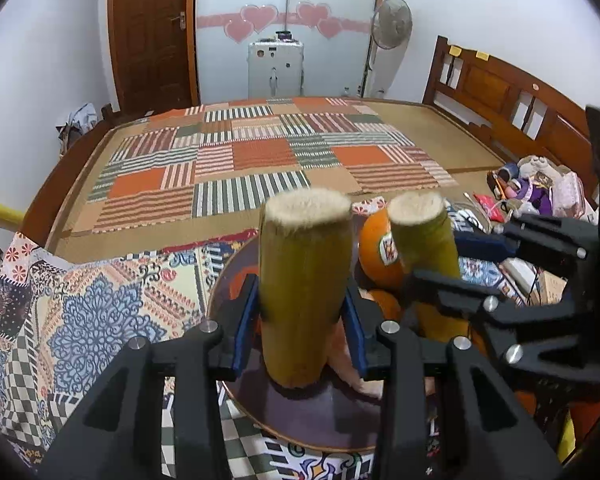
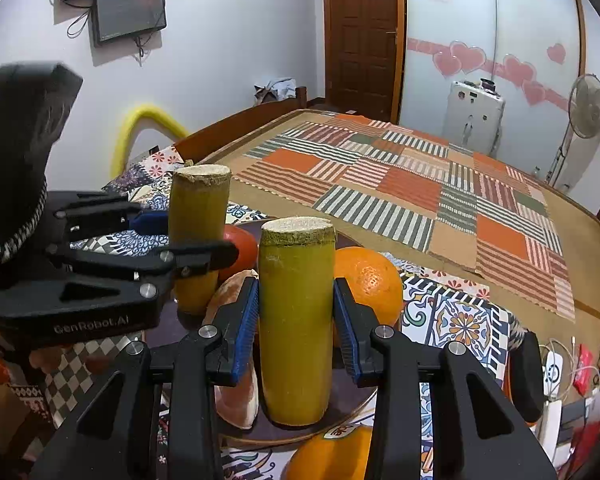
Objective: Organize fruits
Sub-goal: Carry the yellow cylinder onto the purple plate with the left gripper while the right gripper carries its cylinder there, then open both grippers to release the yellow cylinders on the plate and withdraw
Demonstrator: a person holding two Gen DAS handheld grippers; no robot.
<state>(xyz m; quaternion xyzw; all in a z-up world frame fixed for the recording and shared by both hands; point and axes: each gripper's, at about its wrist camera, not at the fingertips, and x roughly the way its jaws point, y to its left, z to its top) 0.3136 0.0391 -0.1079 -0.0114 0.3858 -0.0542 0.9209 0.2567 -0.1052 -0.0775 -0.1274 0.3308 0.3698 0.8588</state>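
Each tong holds one piece of sugarcane, and both pieces stand upright with the long axis vertical, so the fingers cross this axis at a right angle. The left gripper (image 1: 303,322) has its blue pads (image 1: 245,322) pressed against the two sides of the left cane piece (image 1: 302,276), a little below the middle of its height; the piece sits straight ahead between the fingers, and its lower end seems to rest on the dark round plate (image 1: 320,420), though the contact itself is not clear. The right gripper (image 2: 296,326) pinches the right cane piece (image 2: 296,320) in the same way, also around its lower half, with the bottom end at the plate (image 2: 352,404). In the right wrist view the left tong is to the left and a little further forward; in the left wrist view the right tong is to the right, and its piece looks slightly tilted there, which may be only the lens. Just behind the right piece lies an orange (image 2: 374,280), a peeled citrus segment (image 2: 236,360) lies just left of it, and a red fruit (image 2: 242,250) is near the left piece. I judge that the coming move is either to release or to lift, and it depends on keeping each piece vertical, because a tall narrow piece can easily fall onto the fruits beside it.
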